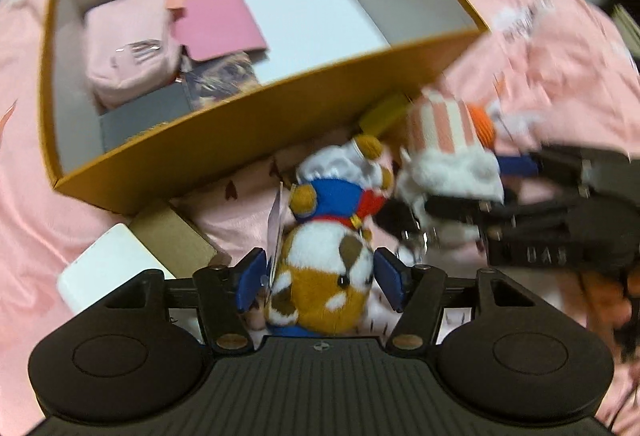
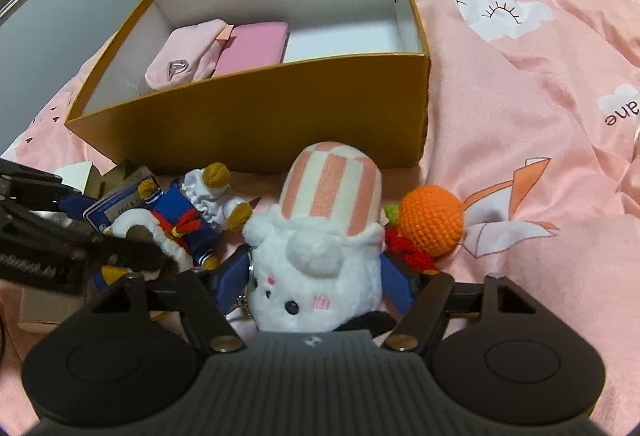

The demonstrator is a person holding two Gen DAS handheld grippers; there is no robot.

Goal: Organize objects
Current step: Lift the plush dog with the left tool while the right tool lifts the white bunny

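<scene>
Beside the orange box [image 2: 248, 115], both plush toys lie feet toward it: left gripper [image 1: 320, 282] straddles the hamster plush [image 1: 320, 276] loosely, right gripper [image 2: 316, 288] wide around the striped-hat plush [image 2: 320, 256], crochet orange [image 2: 432, 220] alongside

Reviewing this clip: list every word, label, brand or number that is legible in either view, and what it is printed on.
"ane", upside down and cut off at the frame edge: on the pink bedsheet.
Print on the blue card beside the sailor plush: too small to read.
Raised lettering on the left gripper: too blurred to read.
Print on the bedsheet in the left wrist view: blurred.
</scene>
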